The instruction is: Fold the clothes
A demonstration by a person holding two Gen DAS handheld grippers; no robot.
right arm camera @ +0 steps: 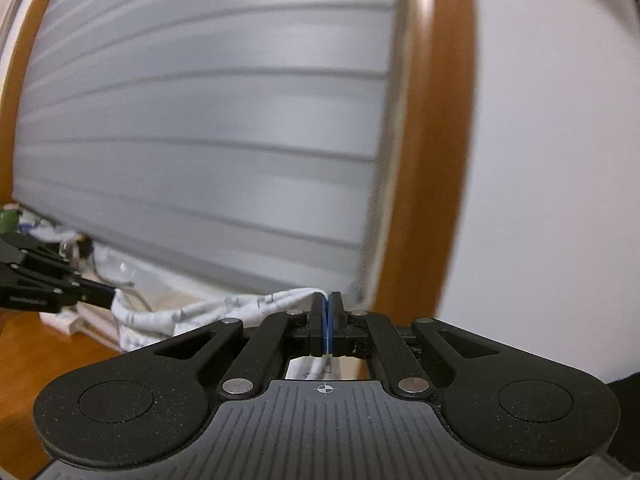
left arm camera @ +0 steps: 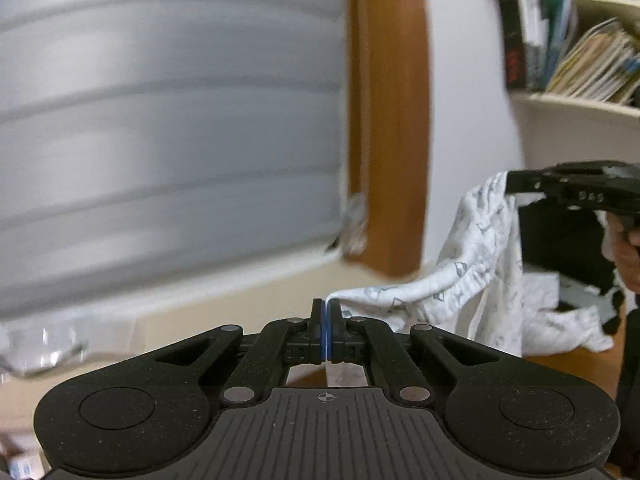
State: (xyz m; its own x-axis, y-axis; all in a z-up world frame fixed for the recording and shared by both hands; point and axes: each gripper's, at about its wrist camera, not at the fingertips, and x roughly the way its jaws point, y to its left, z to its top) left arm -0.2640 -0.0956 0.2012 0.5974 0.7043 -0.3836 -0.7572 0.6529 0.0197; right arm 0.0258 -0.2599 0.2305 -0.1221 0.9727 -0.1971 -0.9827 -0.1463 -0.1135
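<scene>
Between both grippers' closed jaws, white patterned garment [left arm camera: 472, 276] hangs pinched, lifted.

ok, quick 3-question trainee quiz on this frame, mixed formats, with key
1. True or false: both the left gripper and the right gripper are shut on the white printed garment.
2. Multiple choice: the garment between the grippers is A) flat on the table, B) lifted and hanging, C) folded in a stack.
3. Fill in: the shelf at upper right in the left wrist view holds ____.

Key: 1 true; 2 B; 3 books.
</scene>
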